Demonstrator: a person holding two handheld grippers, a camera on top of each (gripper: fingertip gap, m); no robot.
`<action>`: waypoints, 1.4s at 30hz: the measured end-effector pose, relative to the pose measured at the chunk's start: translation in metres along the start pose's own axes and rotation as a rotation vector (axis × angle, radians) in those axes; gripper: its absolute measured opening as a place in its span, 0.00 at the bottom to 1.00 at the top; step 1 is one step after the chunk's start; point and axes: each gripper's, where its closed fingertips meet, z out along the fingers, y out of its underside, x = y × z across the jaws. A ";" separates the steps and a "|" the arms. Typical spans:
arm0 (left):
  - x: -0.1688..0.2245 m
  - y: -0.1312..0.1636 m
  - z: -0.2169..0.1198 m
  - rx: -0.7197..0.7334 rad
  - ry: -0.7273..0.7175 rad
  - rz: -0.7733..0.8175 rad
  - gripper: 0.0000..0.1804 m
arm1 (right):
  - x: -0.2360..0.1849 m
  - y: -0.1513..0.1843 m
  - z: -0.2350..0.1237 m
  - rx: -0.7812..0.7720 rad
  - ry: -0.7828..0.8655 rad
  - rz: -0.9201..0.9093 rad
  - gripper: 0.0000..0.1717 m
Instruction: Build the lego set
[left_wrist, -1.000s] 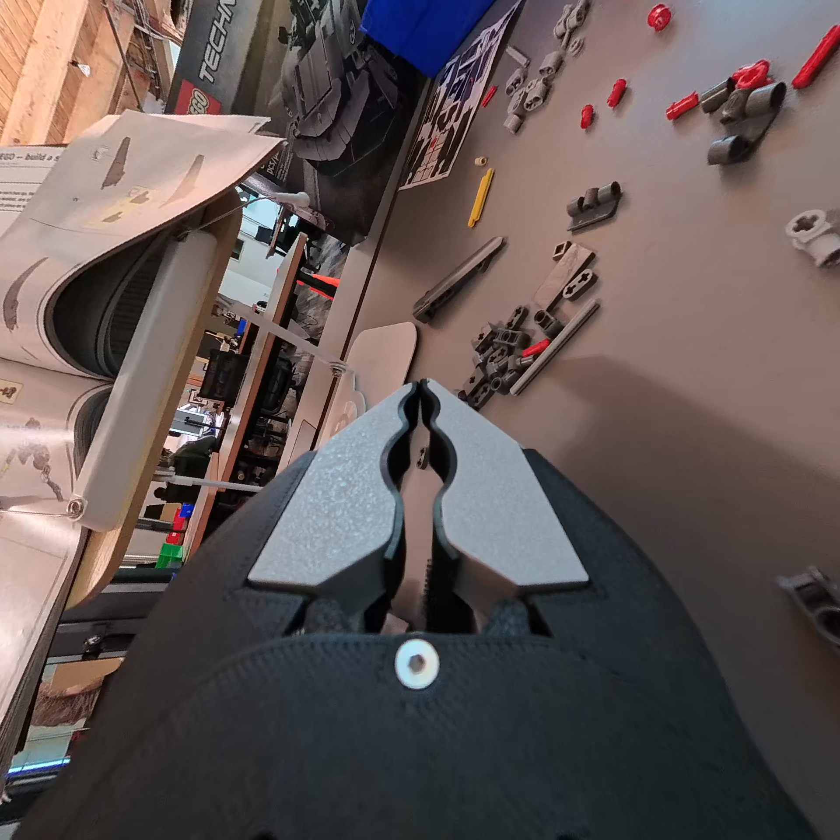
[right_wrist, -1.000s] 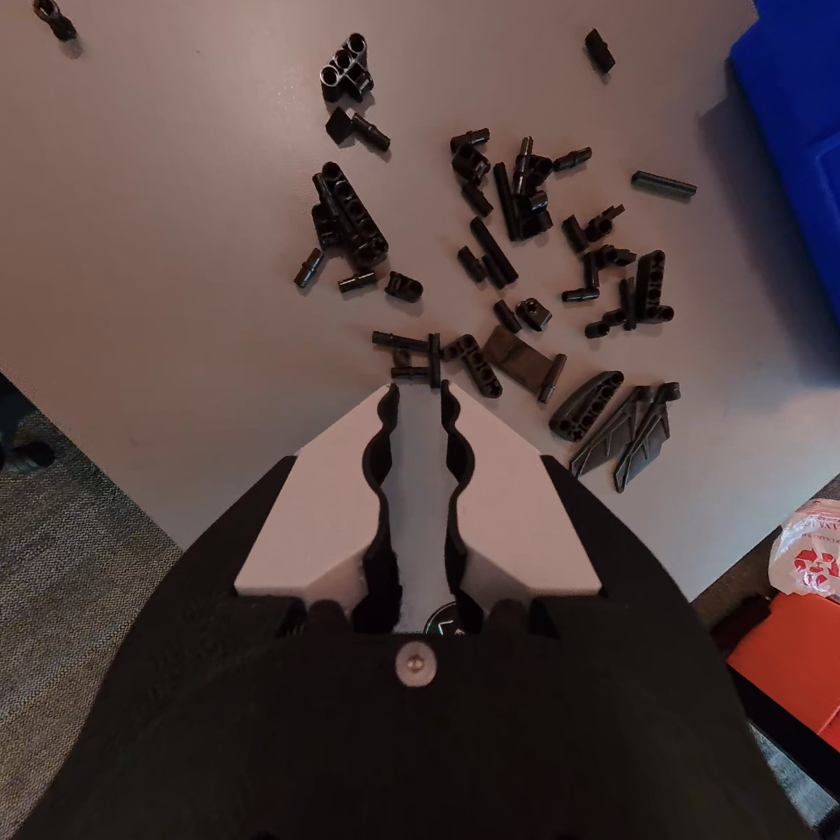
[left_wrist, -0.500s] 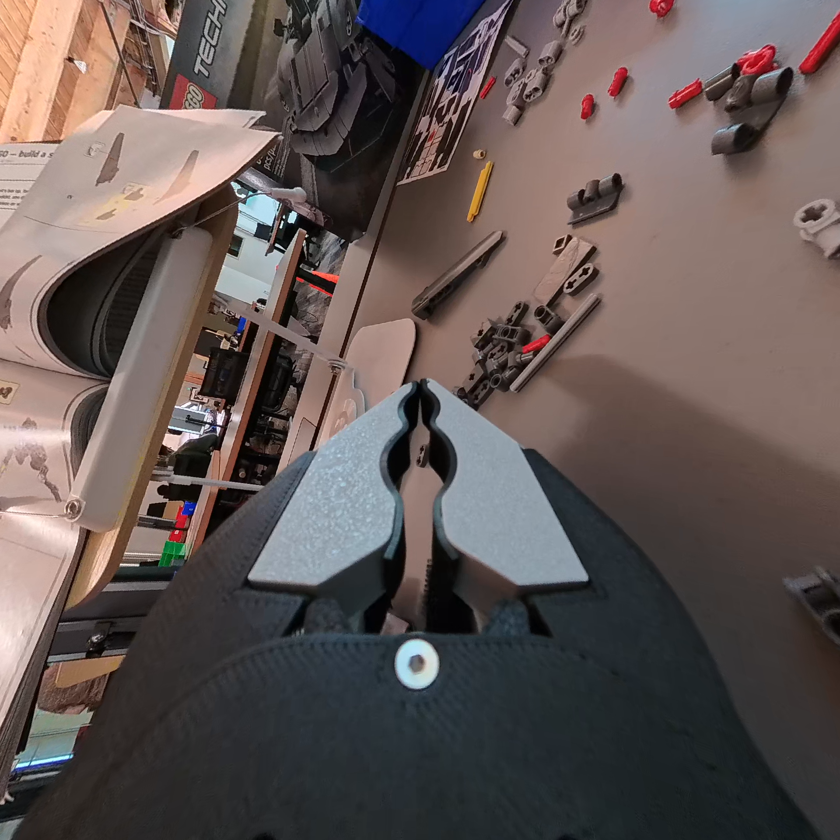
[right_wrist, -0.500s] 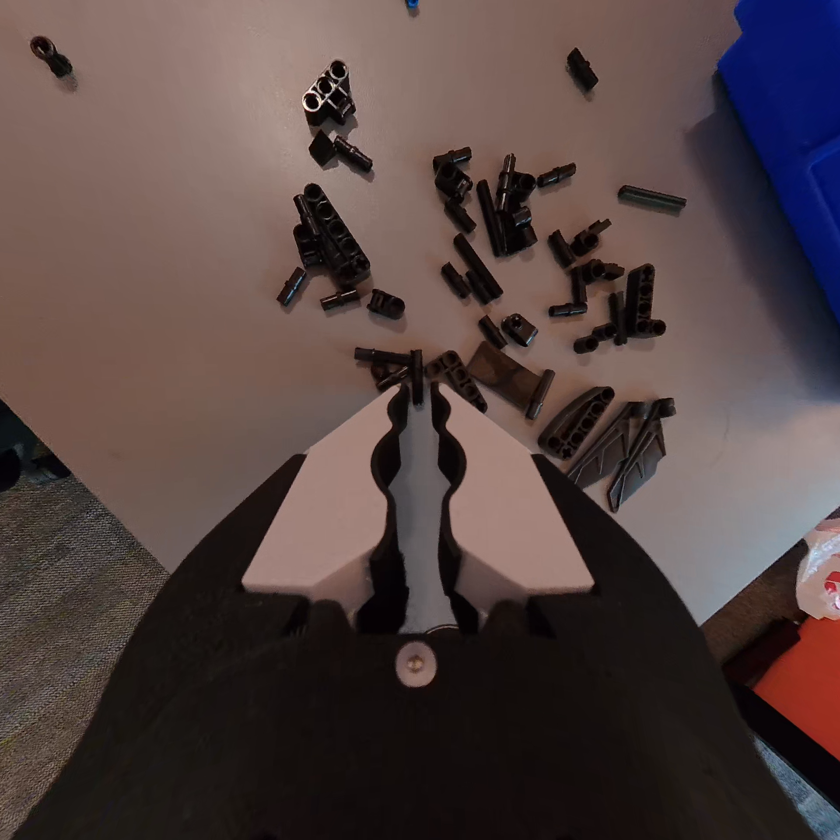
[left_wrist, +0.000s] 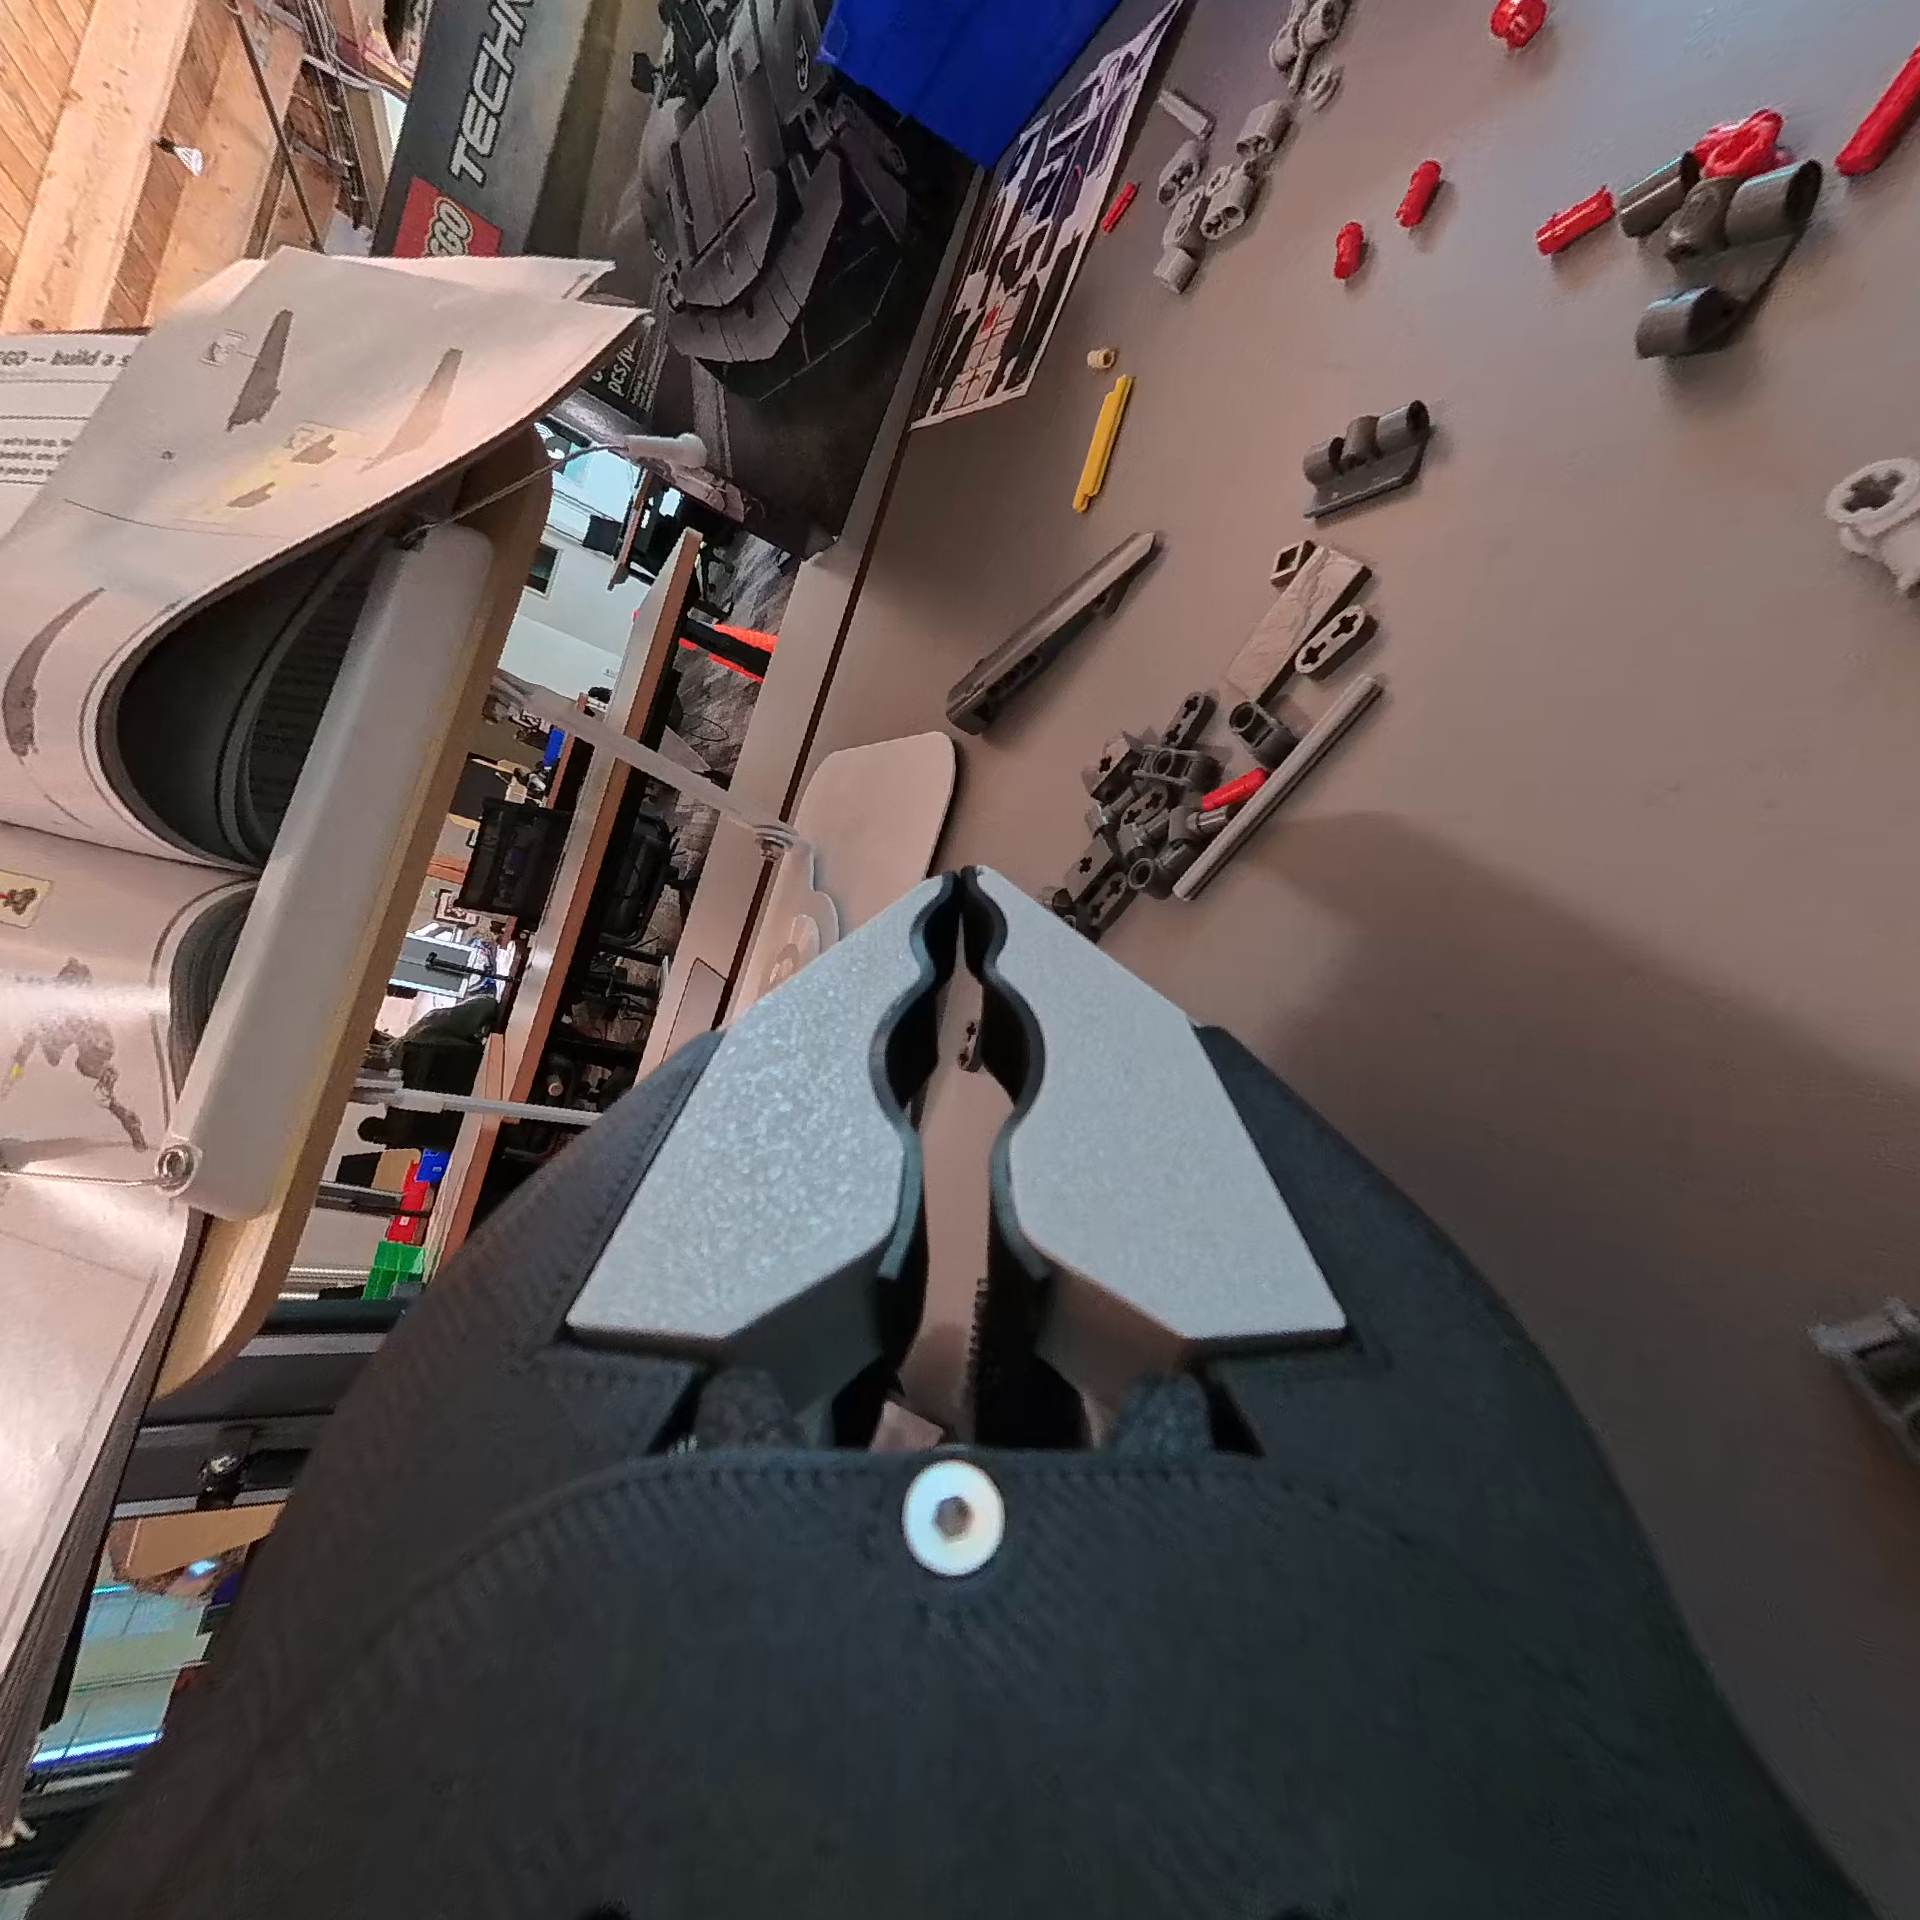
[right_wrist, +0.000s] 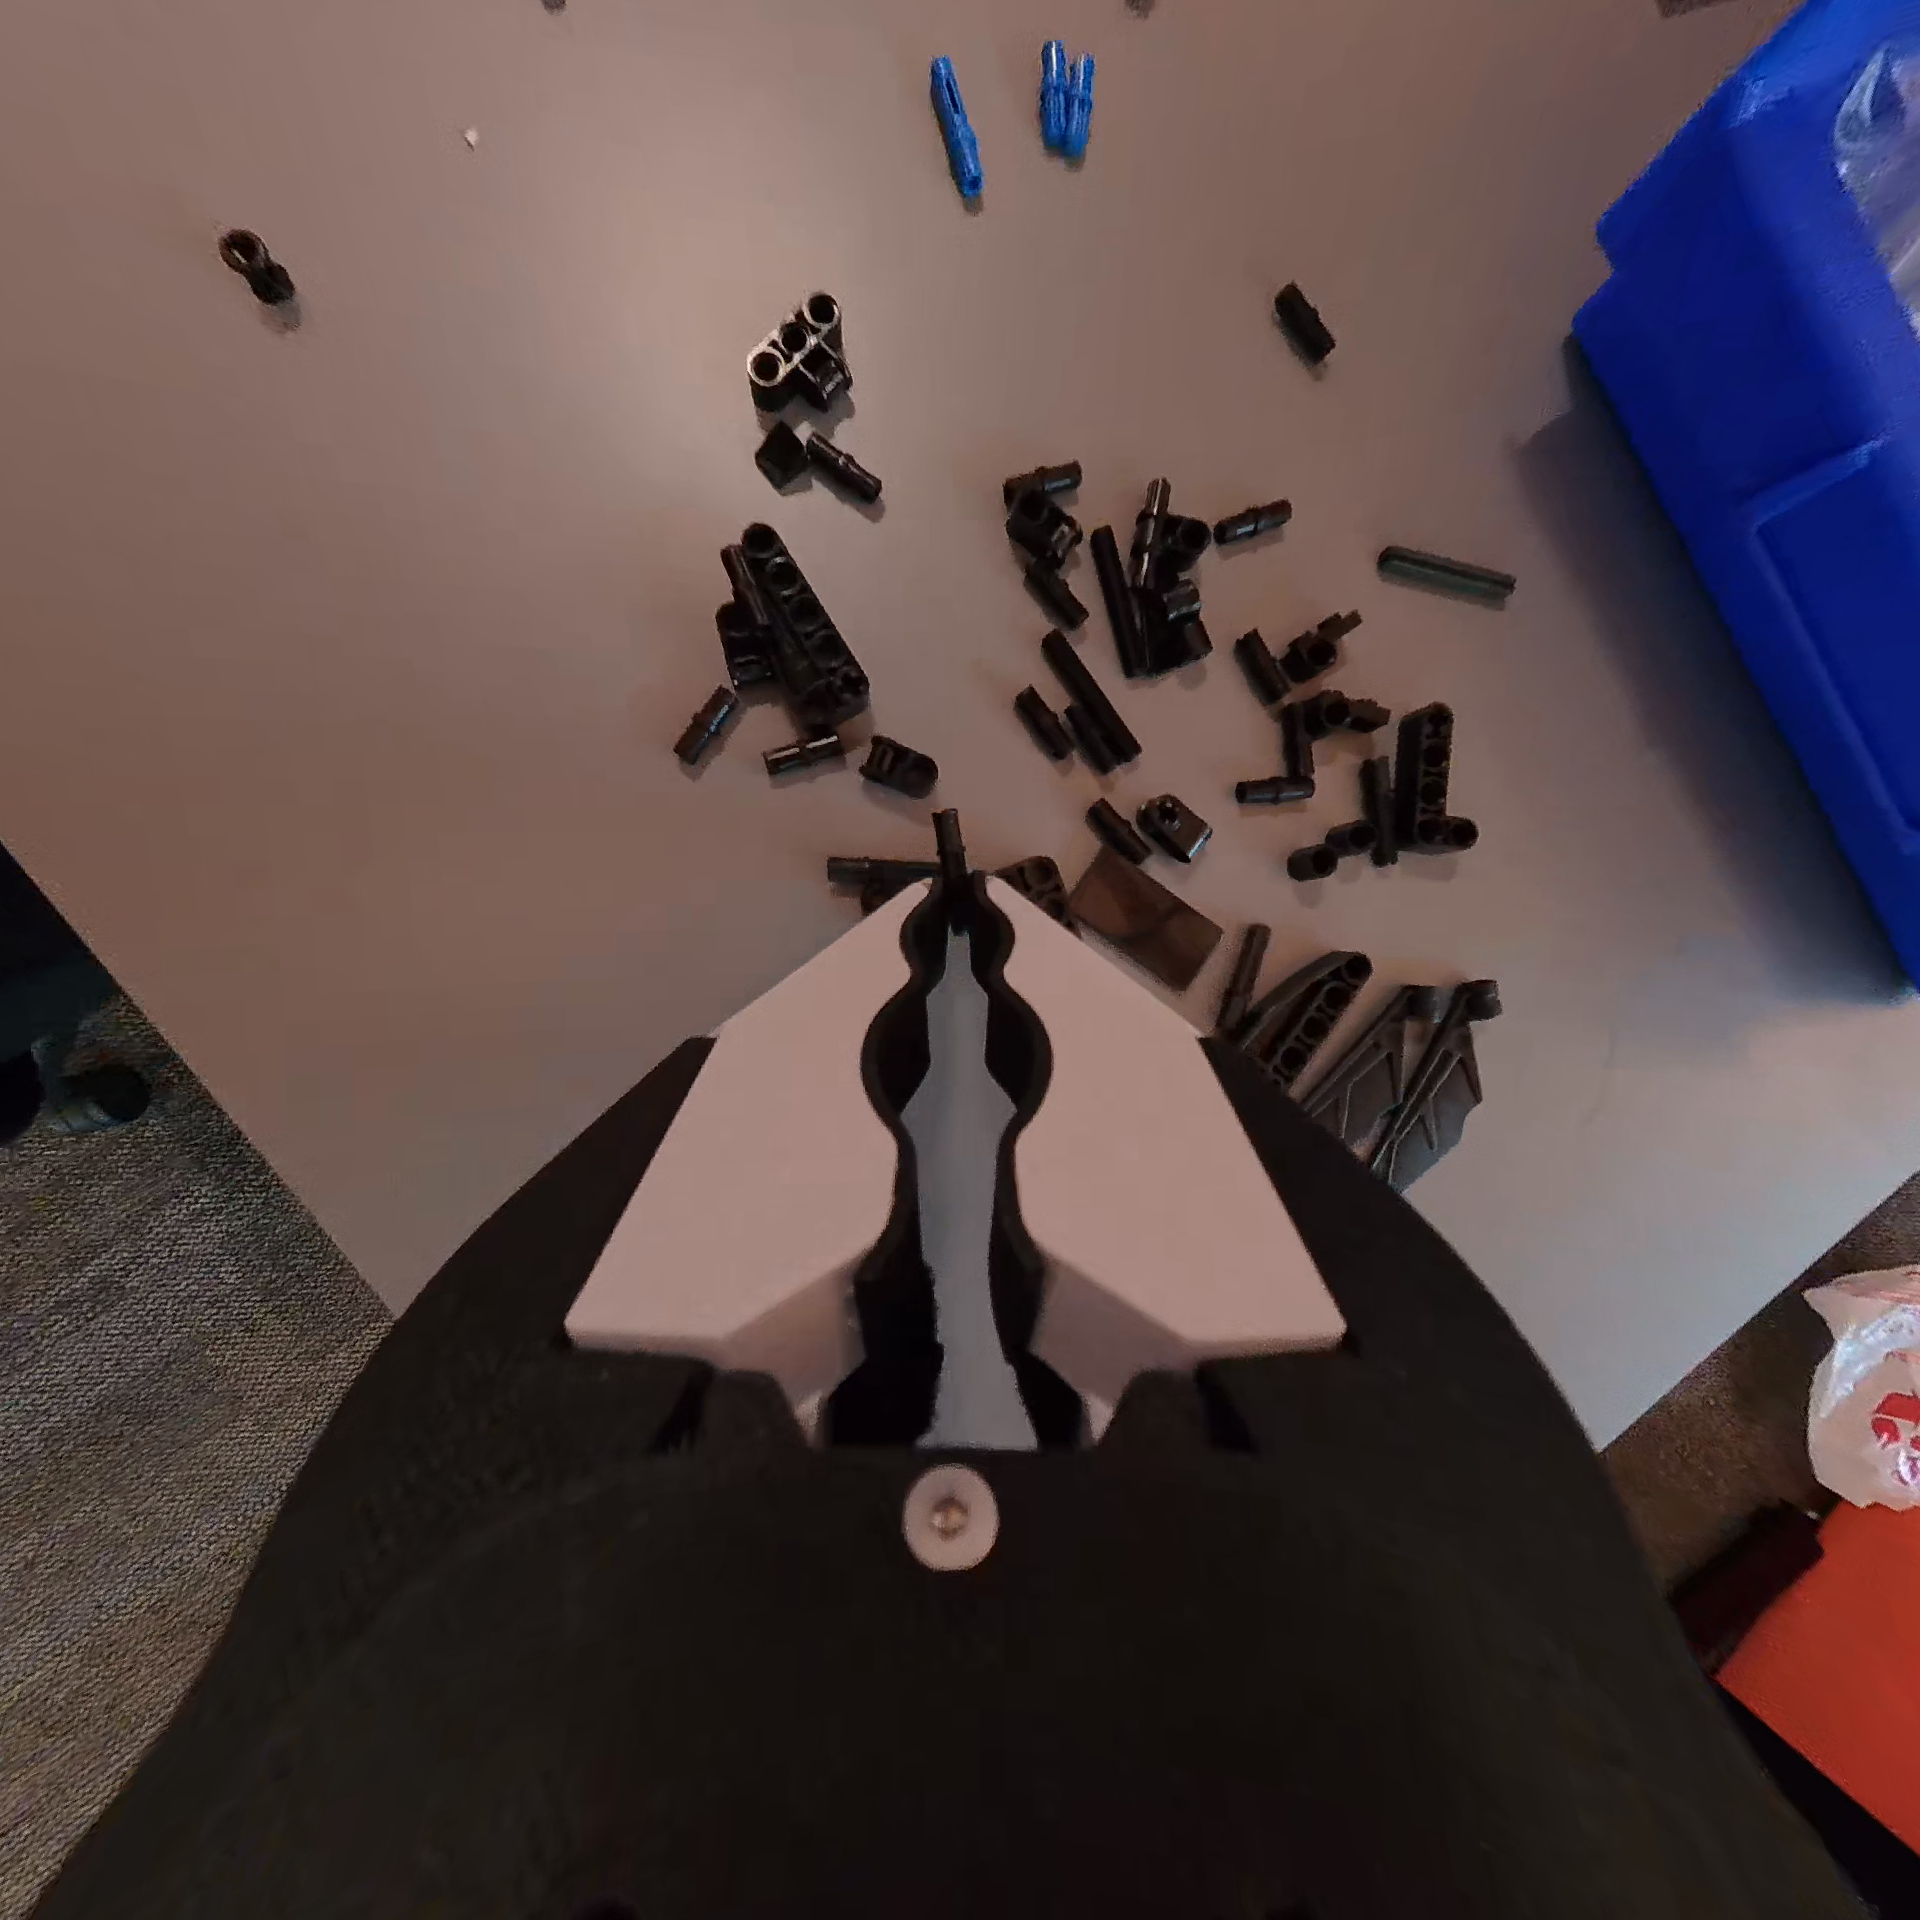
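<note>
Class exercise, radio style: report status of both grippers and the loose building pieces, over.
Left gripper shut, nothing at its tips, grey pieces close ahead. Right gripper shut on black pin. Black pieces scattered beyond; blue bin at right.

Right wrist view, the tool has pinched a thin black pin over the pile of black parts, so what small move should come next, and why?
Probably a short straight lift. The right tool is closed on a thin black pin by its rear end, so most of it juts forward just above other black parts on the table. Rising first should avoid snagging the neighbours.
</note>
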 end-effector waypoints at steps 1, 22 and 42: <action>-0.001 0.000 0.000 0.000 -0.002 0.000 0.00 | 0.000 -0.003 -0.001 0.006 0.001 -0.006 0.01; -0.009 -0.013 -0.010 0.049 -0.010 -0.008 0.00 | -0.080 -0.190 0.022 0.201 -0.091 -0.390 0.00; -0.020 -0.024 -0.022 0.088 -0.020 -0.015 0.00 | -0.219 -0.245 0.122 0.064 -0.433 -0.731 0.00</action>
